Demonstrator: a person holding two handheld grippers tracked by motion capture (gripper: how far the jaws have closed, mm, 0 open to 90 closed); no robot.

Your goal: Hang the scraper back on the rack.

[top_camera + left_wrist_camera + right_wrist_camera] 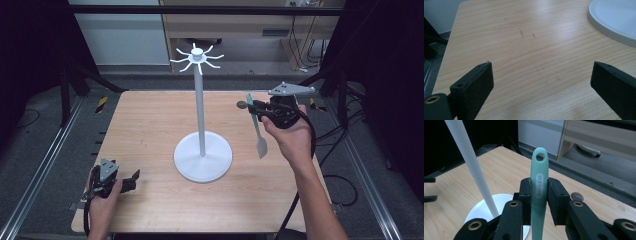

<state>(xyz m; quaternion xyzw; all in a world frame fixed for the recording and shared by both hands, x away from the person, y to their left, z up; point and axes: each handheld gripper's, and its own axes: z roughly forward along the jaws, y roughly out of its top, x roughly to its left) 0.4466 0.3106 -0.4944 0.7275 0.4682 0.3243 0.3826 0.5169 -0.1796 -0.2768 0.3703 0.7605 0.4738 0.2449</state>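
Note:
A white stand (201, 107) with a round base (186, 155) and several hooks at its top (198, 56) rises from the middle of the wooden table. To its right, above the table, my right gripper (254, 107) is shut on the mint-green handle of a small spatula (258, 132), whose blade hangs downward. In the right gripper view the handle (539, 182) stands upright between the jaws, its hanging hole above them, with the stand's pole (471, 165) to the left. My left gripper (134, 176) rests low at the table's front left, open with nothing between its fingers (477, 82).
The wooden table (150, 125) stretches bare around the stand's base (614, 20). Metal rails run along both sides of the table. A wooden cabinet and cables stand behind the far edge.

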